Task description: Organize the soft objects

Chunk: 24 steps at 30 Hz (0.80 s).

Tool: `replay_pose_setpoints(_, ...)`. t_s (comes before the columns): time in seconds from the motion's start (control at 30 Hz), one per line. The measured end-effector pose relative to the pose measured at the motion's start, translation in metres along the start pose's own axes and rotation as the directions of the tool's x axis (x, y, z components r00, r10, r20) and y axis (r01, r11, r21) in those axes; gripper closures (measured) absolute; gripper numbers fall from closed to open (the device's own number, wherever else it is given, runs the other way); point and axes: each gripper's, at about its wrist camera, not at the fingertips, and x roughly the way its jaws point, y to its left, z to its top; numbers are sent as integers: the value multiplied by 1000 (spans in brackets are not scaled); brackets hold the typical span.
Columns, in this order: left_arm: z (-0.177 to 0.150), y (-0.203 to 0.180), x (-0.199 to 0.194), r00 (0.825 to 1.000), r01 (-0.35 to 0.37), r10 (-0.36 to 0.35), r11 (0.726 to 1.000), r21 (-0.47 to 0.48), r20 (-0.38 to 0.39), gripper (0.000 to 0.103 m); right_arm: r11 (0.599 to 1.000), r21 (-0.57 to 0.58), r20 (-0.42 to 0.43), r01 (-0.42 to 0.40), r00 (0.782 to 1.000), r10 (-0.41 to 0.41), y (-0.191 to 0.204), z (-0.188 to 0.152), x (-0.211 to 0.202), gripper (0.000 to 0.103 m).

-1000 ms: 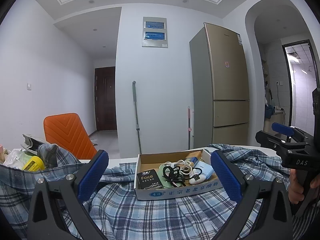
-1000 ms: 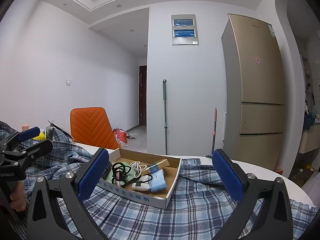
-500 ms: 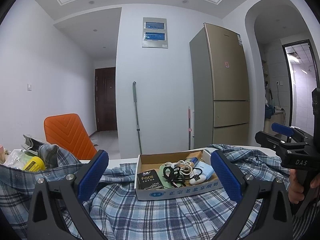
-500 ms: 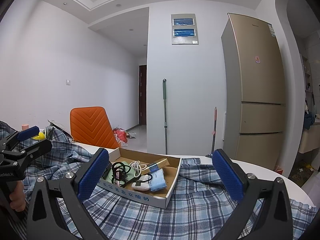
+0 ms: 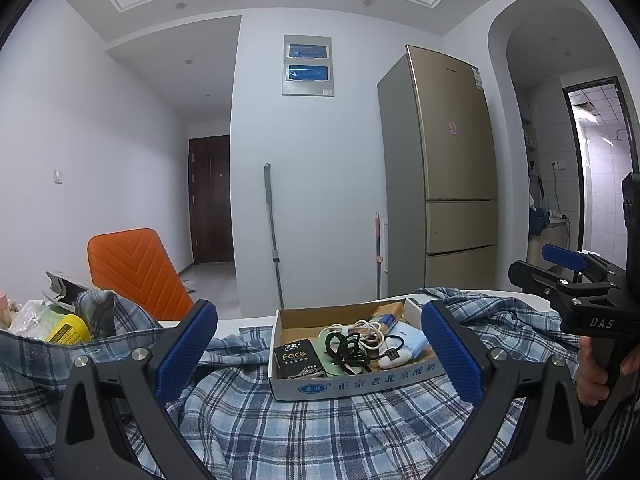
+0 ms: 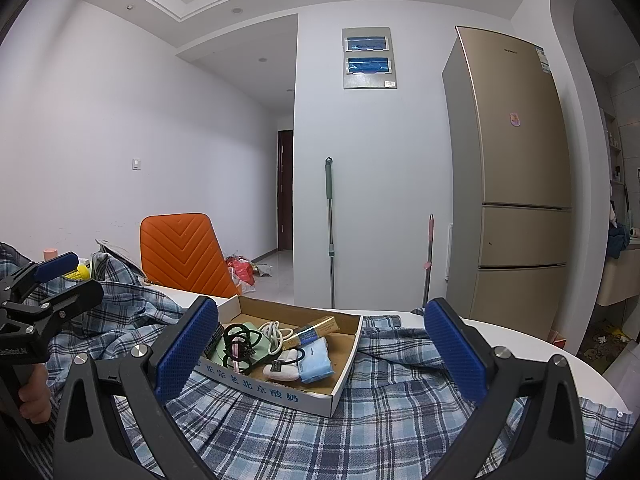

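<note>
Blue-and-white plaid cotton shirt (image 5: 304,432) lay spread and rumpled over the white round table (image 6: 516,340), and a shallow open cardboard box with blue printing on its side (image 5: 360,384) sat on top of it. Inside that box lay a black pack lettered "Face" (image 5: 298,357) at its left end, a tangle of black cord (image 5: 346,354) over a pale green flat item, a coiled white cable (image 5: 370,330) behind the cord, a light blue soft pack (image 6: 316,362) toward the right end, and a small white device (image 6: 282,370) beside that pack. Left of the box, past a raised fold of the shirt, a yellow container (image 5: 66,330) rested among bags. Both the left gripper (image 5: 316,354) and the right gripper (image 6: 320,354) hovered near the box with blue-padded jaws spread wide, grasping nothing. An orange chair (image 6: 182,254) stood behind the table.
</note>
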Motion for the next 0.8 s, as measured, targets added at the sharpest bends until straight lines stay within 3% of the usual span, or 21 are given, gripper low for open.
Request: replay_pose_setpoints(0.8, -2, 1, -2, 1000, -15, 15, 1000, -1, 5, 0, 1000, 0, 1, 0, 1000, 0, 0, 0, 0, 0)
